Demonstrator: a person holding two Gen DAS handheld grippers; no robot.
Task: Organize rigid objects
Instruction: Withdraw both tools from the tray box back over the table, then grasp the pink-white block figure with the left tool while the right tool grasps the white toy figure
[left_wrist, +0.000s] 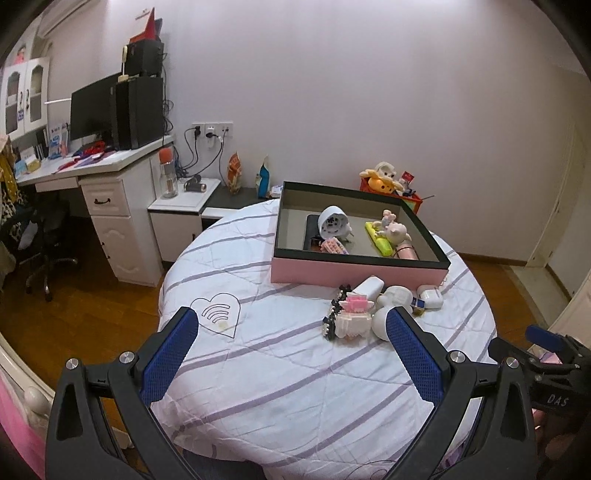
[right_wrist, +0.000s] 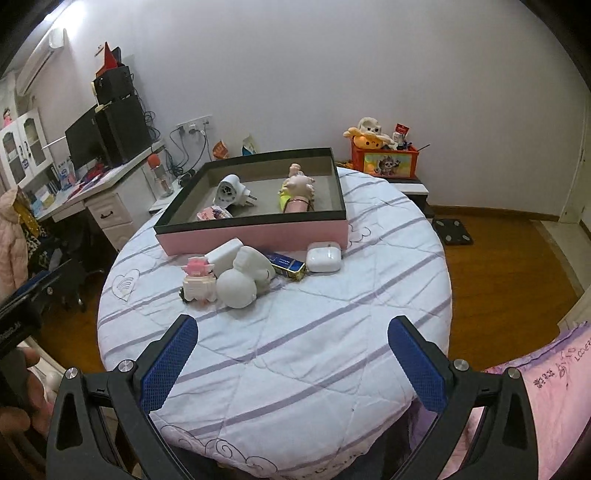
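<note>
My left gripper (left_wrist: 291, 332) and right gripper (right_wrist: 293, 341) both hover over the bed's (right_wrist: 295, 369) near edge, jaws wide, holding nothing. The pink box (right_wrist: 255, 230) sits toward the far edge with a plug (right_wrist: 231, 192) and a pig (right_wrist: 299, 184) inside. Just before it lie a white figure (right_wrist: 243, 280), a block toy (right_wrist: 199, 282), an earbud case (right_wrist: 324, 258) and a blue tin (right_wrist: 288, 264).
</note>
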